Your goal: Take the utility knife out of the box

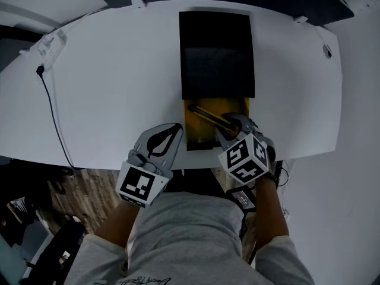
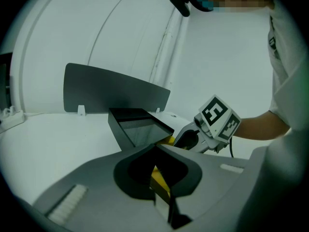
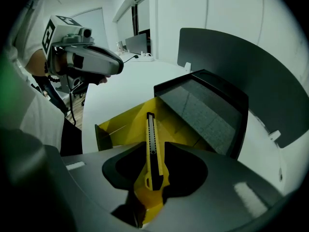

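Note:
On the white table point(image 1: 107, 70) lies a box: a black sleeve point(image 1: 217, 52) with a yellow tray point(image 1: 199, 136) slid out toward me. A yellow utility knife point(image 1: 208, 115) lies aslant in the tray. My right gripper point(image 1: 227, 126) points steeply down into the tray. In the right gripper view the knife point(image 3: 150, 129) runs between the jaws of that gripper point(image 3: 154, 151), which stand apart on either side of it. My left gripper point(image 1: 179, 125) is shut with nothing held, its tips beside the tray's left wall. In the left gripper view a strip of yellow tray point(image 2: 161, 186) shows behind the left gripper point(image 2: 155, 153).
A black cable point(image 1: 53, 111) trails over the table's left part to the near edge. A dark curved panel point(image 2: 116, 93) stands beyond the box. The table's near edge runs just under both grippers, with wooden floor point(image 1: 77, 189) below.

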`<state>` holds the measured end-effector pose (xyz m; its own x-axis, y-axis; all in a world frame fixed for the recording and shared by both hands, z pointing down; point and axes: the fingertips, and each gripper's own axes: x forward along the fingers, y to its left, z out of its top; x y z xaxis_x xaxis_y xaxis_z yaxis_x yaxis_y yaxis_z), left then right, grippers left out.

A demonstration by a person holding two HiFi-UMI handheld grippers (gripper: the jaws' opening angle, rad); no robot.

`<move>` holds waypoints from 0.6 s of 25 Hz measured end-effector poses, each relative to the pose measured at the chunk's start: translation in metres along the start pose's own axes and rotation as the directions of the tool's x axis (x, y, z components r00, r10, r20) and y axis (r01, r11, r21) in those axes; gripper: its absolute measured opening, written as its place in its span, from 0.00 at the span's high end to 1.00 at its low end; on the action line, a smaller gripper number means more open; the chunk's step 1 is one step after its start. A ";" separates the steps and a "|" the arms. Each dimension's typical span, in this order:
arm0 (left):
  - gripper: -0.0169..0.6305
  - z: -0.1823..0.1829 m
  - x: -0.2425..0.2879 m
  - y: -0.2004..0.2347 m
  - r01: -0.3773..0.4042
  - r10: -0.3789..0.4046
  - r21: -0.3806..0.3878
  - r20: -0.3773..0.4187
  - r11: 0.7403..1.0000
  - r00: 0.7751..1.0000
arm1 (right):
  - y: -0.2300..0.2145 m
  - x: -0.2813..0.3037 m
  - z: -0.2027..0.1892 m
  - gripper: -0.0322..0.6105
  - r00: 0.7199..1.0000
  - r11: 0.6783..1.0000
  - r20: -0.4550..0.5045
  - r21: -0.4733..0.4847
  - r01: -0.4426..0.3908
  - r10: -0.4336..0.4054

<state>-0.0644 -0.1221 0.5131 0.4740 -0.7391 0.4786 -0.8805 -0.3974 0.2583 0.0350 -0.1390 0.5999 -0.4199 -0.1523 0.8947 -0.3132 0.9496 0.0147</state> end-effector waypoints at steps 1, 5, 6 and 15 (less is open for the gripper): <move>0.97 -0.001 0.001 0.001 -0.002 0.002 0.007 0.011 1.000 1.000 | 0.001 0.002 -0.001 0.73 1.000 1.000 -0.011 -0.009 -0.003 0.003; 0.97 -0.003 0.002 0.004 -0.003 0.003 0.007 0.015 1.000 1.000 | 0.003 0.009 -0.002 0.71 0.999 0.999 -0.044 -0.040 -0.020 0.018; 0.97 -0.004 0.001 0.004 -0.004 0.004 -0.003 0.007 1.000 1.000 | 0.004 0.011 -0.002 0.70 0.998 0.999 -0.052 -0.046 -0.024 0.022; 0.97 -0.015 0.000 0.012 -0.020 0.020 -0.033 -0.012 0.999 1.000 | 0.006 0.025 -0.006 0.67 0.992 0.995 -0.112 -0.082 -0.057 0.048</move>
<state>-0.0748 -0.1191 0.5288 0.4564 -0.7405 0.4933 -0.8894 -0.3643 0.2761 0.0273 -0.1351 0.6248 -0.3360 -0.0748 0.9389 -0.2179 0.9760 -0.0003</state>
